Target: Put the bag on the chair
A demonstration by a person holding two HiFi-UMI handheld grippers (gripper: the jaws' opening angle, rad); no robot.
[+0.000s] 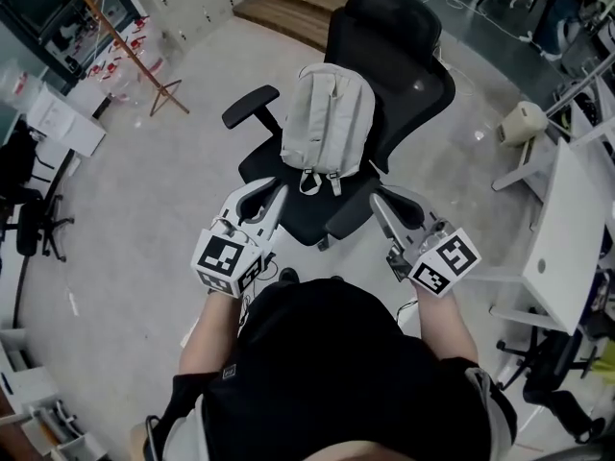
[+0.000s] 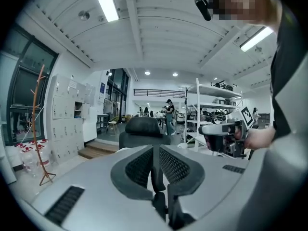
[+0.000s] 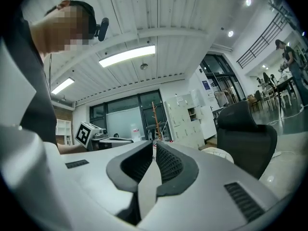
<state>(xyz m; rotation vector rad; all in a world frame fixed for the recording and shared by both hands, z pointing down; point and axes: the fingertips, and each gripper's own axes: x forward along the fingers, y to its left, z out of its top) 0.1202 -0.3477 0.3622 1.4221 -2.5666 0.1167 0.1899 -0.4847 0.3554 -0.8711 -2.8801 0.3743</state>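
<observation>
A light grey backpack (image 1: 327, 115) stands upright on the seat of a black office chair (image 1: 404, 75), leaning against its backrest, straps hanging at the front. Both grippers hover in front of the chair, apart from the bag. My left gripper (image 1: 279, 193) is shut with nothing between its jaws, and my right gripper (image 1: 377, 201) is likewise shut and empty. In the left gripper view the left gripper (image 2: 156, 149) points level at the chair's headrest (image 2: 142, 127). In the right gripper view the right gripper (image 3: 154, 146) has the chair (image 3: 246, 131) off to its right, with the bag's pale top (image 3: 217, 152) just showing.
A wooden coat stand (image 1: 123, 44) stands at the back left beside white lockers. Wooden steps (image 1: 288, 3) lie behind the chair. A white desk (image 1: 569, 248) runs along the right, with a pale bin-like object (image 1: 522, 121) on the floor near it. Another dark chair (image 1: 29, 221) sits far left.
</observation>
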